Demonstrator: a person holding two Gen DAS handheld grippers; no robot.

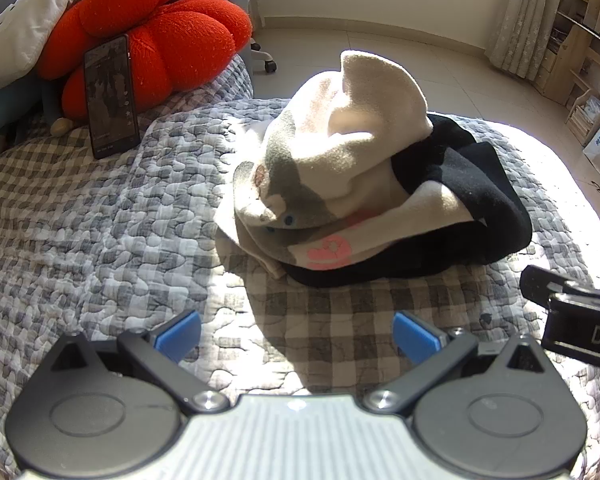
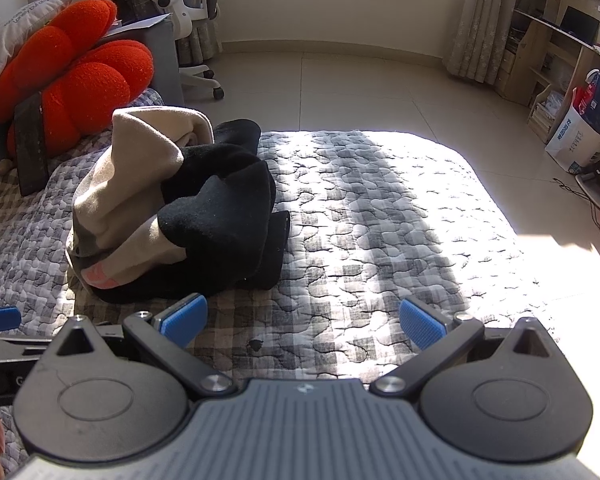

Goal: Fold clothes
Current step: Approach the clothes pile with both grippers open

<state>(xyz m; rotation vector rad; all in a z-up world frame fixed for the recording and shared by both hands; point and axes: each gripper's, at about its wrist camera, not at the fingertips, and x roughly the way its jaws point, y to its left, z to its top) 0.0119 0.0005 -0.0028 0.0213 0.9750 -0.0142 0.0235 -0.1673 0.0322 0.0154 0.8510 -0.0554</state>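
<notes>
Left wrist view: the left gripper [image 1: 296, 338] hovers low over the quilted bed cover [image 1: 100, 232], its blue-padded fingers [image 1: 178, 336] spread wide with nothing between them; ahead at about 12 o'clock sits the heap of clothes — a cream garment [image 1: 352, 136] with grey patches and pink print, bunched on top of a black garment [image 1: 472, 196]; the heap rests on the cover in a patch of sunlight, apart from the fingers. At 10 o'clock a phone [image 1: 110, 96] stands upright, leaning against a red cushion [image 1: 160, 32]; a white pillow [image 1: 24, 12] lies behind it. At 3 o'clock a black part of the right gripper [image 1: 572, 312] enters the frame.

Right wrist view: the right gripper [image 2: 302, 322] also has its fingers [image 2: 420, 326] held wide apart, empty (only the cover shows between them); the clothes heap lies at 11 o'clock, black garment [image 2: 224, 208] nearer, cream garment [image 2: 140, 160] behind it; sunlit bed cover [image 2: 380, 220] fills 12 to 2 o'clock; a white office chair [image 2: 188, 8] stands on the tiled floor [image 2: 360, 80] at the far left.
</notes>
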